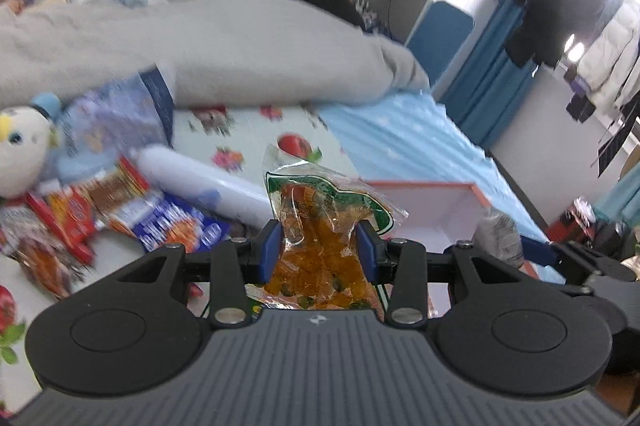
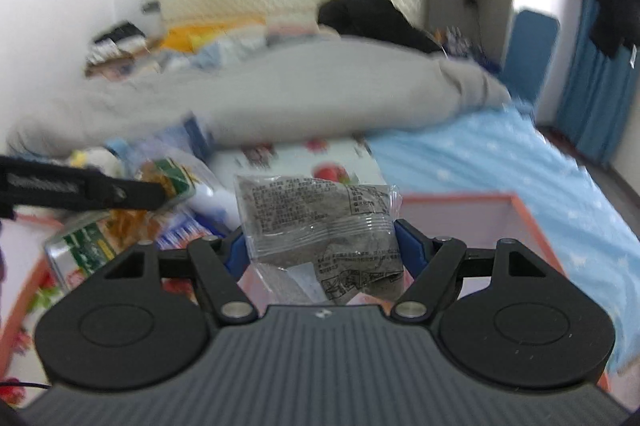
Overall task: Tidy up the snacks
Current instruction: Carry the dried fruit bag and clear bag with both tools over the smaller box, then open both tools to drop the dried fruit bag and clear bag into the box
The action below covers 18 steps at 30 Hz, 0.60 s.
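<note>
My left gripper [image 1: 320, 246] is shut on a clear bag of orange snacks with green print [image 1: 320, 222], held above the bed. My right gripper [image 2: 320, 246] is shut on a grey packet with black print [image 2: 316, 222], held over a white box with an orange rim [image 2: 528, 218]. The same box [image 1: 432, 201] lies just right of the left gripper. The grey packet [image 1: 500, 234] and the right gripper show at the right of the left wrist view. The left gripper and its orange bag [image 2: 160, 181] show at the left of the right wrist view.
A pile of snack packets [image 1: 120, 205], a white tube [image 1: 200, 181] and a plush toy [image 1: 20, 149] lie on the fruit-print sheet at the left. A grey duvet [image 1: 220, 45] lies behind. A blue sheet [image 1: 420, 145] covers the right side of the bed.
</note>
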Motion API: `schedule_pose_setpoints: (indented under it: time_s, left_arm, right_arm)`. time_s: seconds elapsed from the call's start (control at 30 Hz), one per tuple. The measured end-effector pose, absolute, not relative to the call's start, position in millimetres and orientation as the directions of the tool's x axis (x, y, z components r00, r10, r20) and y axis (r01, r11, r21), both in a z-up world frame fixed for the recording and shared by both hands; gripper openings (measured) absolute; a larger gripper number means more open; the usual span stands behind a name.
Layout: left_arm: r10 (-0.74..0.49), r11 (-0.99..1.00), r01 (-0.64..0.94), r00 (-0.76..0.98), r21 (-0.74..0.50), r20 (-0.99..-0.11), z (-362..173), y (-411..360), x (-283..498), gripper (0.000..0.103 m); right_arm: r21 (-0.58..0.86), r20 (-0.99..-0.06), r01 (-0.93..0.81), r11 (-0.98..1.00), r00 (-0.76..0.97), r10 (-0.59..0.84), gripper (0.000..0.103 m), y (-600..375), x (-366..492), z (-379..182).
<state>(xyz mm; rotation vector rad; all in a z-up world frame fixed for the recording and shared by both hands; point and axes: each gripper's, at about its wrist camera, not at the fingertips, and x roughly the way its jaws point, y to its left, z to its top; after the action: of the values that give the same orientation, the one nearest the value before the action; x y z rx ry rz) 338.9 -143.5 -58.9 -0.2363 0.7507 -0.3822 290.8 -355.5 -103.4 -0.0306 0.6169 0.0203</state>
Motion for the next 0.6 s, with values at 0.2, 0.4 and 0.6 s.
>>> schedule_pose_setpoints:
  time_s: [0.2,0.4,0.6]
  left_arm:
    - [-0.441,0.897,0.267,0.579,-0.352,-0.685,-90.0,-178.4,363.0,0.046]
    - [-0.446,0.895,0.269,0.503,-0.356,-0.741,-116.0,-198.7,380.6,0.047]
    - [-0.436,0.9,0.256,0.505,-0.354,-0.745,-119.9,-203.9,381.5,0.048]
  right_arm:
    - [-0.037,-0.657,0.006,0.999,0.754,-0.029,0.075,-370.9,294.3,-135.4]
    - [-0.025,-0.698,0.013,1.0,0.716,-0.026,0.075,-386.5,297.6,-154.1]
    - [-0.007,-0.715,0.029,1.0,0.699,-0.025,0.076,-395.7,299.6,-165.3]
